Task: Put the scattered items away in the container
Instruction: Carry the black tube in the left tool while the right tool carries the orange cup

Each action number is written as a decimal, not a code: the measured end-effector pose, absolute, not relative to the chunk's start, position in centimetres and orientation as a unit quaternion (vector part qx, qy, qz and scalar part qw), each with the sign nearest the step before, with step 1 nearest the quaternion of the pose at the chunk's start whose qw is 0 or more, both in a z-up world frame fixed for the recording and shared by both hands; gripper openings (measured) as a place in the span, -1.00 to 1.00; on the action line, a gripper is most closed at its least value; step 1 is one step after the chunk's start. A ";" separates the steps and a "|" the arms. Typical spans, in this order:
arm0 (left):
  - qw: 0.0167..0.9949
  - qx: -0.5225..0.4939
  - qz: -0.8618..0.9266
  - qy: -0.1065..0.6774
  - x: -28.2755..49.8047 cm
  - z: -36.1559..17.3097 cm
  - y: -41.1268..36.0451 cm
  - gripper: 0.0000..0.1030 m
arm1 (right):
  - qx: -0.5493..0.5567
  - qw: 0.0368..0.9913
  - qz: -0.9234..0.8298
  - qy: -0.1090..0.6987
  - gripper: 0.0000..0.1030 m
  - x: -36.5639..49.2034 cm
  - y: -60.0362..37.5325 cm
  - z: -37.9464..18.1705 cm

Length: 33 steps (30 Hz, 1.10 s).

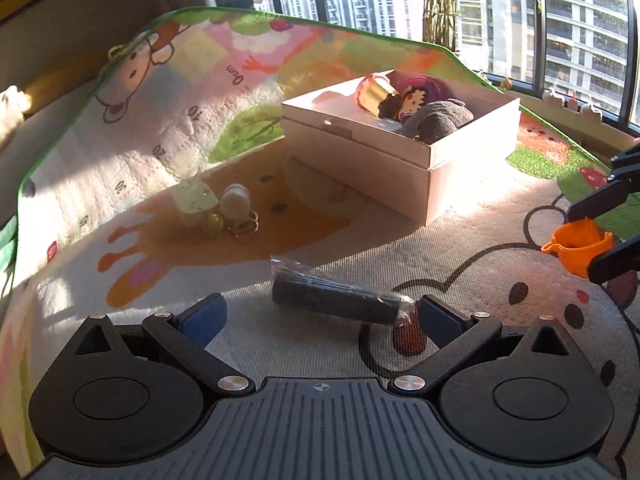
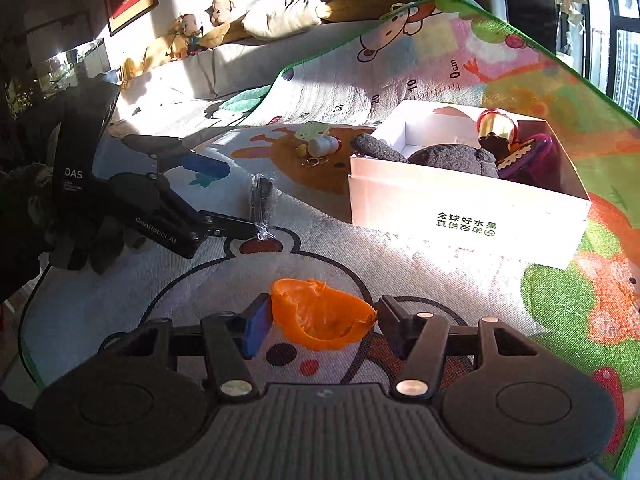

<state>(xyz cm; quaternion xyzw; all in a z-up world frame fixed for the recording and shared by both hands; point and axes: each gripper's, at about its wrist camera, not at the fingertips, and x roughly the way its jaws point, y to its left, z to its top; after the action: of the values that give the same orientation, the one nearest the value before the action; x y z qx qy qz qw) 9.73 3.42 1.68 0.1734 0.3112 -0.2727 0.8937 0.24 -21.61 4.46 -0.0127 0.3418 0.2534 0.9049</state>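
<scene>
Fingers of the right gripper (image 2: 320,322) stand partly apart around an orange cup (image 2: 322,314) on the play mat (image 2: 420,268), left pad touching. Left gripper (image 1: 320,318) gapes wide behind a wrapped black roll (image 1: 336,298). Beyond both: the white box (image 2: 468,220), a keychain cluster (image 1: 218,210).

Orange cup (image 2: 324,318) on mat; wrapped black cylinder (image 1: 338,299) lying flat; white box (image 2: 468,216) part-filled

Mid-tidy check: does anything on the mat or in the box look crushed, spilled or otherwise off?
The orange cup between the right gripper fingers looks squashed, its rim buckled. The black tube lies loose in crinkled plastic wrap. In the white box, toys are piled haphazardly. Nothing spilled.
</scene>
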 end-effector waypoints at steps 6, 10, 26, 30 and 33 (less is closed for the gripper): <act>0.872 0.106 -0.346 0.330 12.6 0.7 3.7 1.00 | 0.029 0.905 0.232 0.354 0.12 -0.2 -23.9 3.2; 0.875 0.062 -0.343 0.337 12.7 0.6 4.4 1.00 | 0.030 0.908 0.230 0.348 0.12 -0.6 -24.2 3.0; 0.916 0.102 -0.230 0.313 1.2 1.0 -1.1 1.00 | -0.030 0.927 0.193 0.320 0.87 -2.0 -23.7 2.2; 0.929 0.094 -0.196 0.301 1.2 1.1 -2.0 1.00 | -0.031 0.924 0.195 0.326 0.98 -1.9 -23.6 2.0; 0.929 0.112 -0.196 0.294 1.8 1.1 -3.0 1.00 | -0.041 0.920 0.196 0.338 1.00 -1.6 -23.2 1.6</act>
<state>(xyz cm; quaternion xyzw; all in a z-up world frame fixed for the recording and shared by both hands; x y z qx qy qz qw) 1.78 -2.96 1.10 0.1124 0.2944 -0.1958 0.9286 -1.61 -23.21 1.63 -0.0406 0.3382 0.1958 0.9196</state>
